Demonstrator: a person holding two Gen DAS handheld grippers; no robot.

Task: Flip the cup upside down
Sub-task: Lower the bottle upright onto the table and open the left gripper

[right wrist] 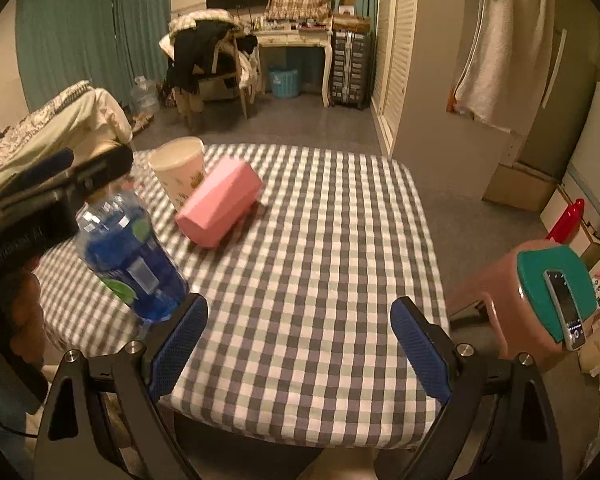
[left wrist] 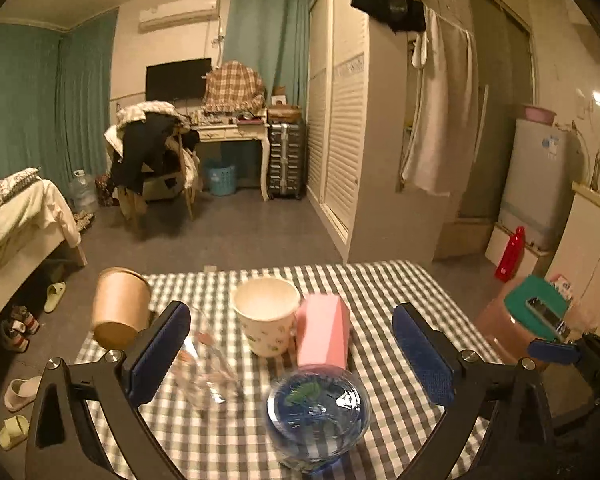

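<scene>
A white paper cup [left wrist: 266, 314] with a small print stands upright, mouth up, in the middle of the checked table [left wrist: 384, 292]; it also shows at the far left [right wrist: 180, 172]. A clear glass [left wrist: 204, 368] is blurred and tilted just inside my left finger [left wrist: 160, 348]. A brown paper cup [left wrist: 120, 306] leans at the table's left edge. My left gripper [left wrist: 292, 320] is open, wide of the white cup, and holds nothing. My right gripper [right wrist: 300, 308] is open above bare cloth near the front edge.
A pink box [left wrist: 324, 330] touches the white cup's right side. A blue water bottle [left wrist: 318, 404] stands close in front. Right of the table is a pink stool [right wrist: 500, 292] with a teal lid and a phone [right wrist: 566, 308]. A bed [left wrist: 20, 208] lies left.
</scene>
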